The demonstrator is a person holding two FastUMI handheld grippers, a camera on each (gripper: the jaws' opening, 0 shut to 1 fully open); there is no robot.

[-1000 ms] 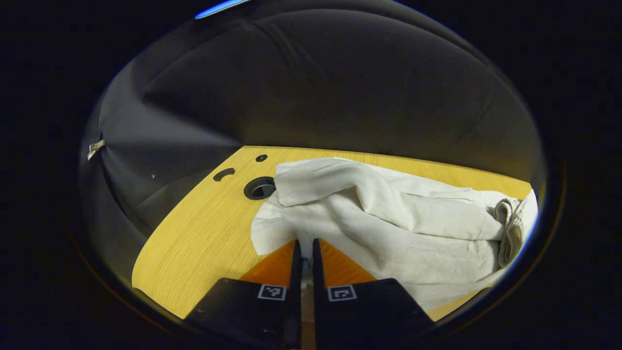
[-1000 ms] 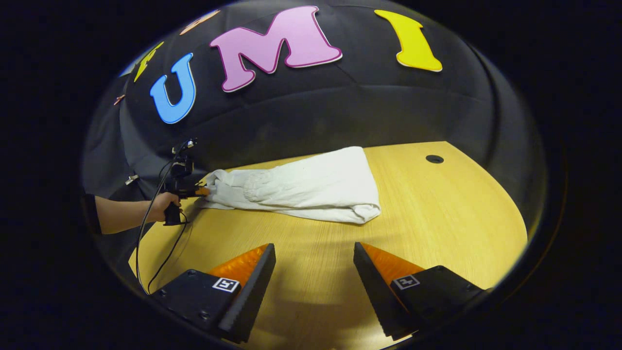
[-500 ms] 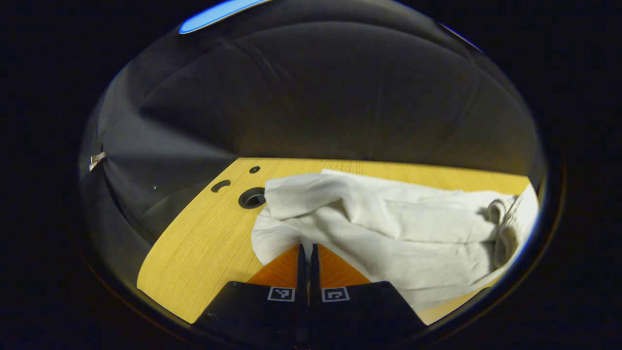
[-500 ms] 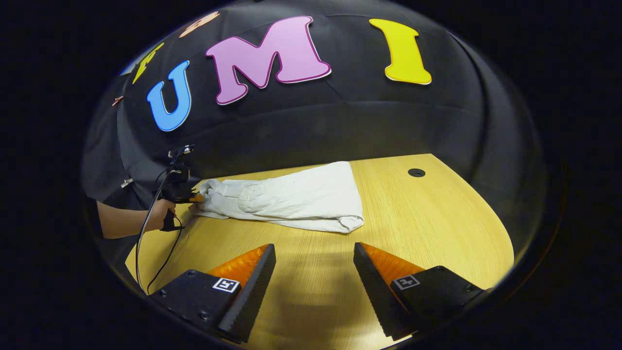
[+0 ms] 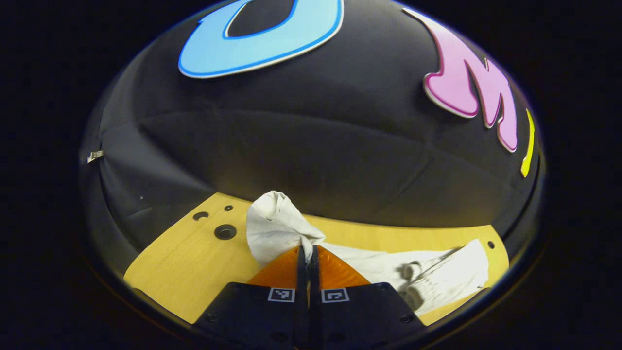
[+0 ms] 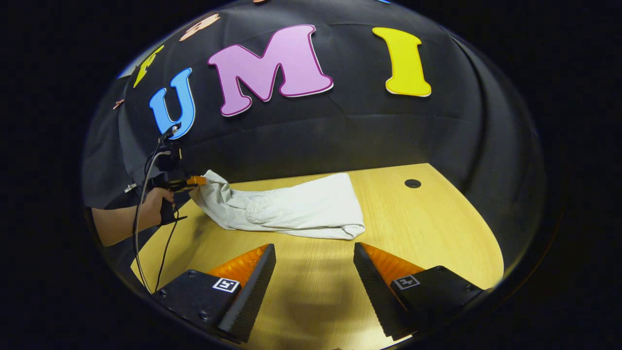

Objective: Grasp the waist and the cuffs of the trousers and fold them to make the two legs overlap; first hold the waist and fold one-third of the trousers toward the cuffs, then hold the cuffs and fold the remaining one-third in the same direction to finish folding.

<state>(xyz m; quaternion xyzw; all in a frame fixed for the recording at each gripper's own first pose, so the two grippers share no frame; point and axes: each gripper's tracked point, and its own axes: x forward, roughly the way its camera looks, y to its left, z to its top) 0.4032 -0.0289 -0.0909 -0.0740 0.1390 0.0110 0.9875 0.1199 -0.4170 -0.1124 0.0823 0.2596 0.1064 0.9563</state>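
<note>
In the left gripper view, the left gripper (image 5: pixel 306 253) pinches one end of the white trousers (image 5: pixel 427 277) tight and holds it up off the yellow table (image 5: pixel 184 262). In the right gripper view, the right gripper (image 6: pixel 315 255) is wide open over the table (image 6: pixel 437 228), holding nothing. The trousers (image 6: pixel 301 206) lie farther off, and a hand (image 6: pixel 158 199) lifts their far end.
</note>
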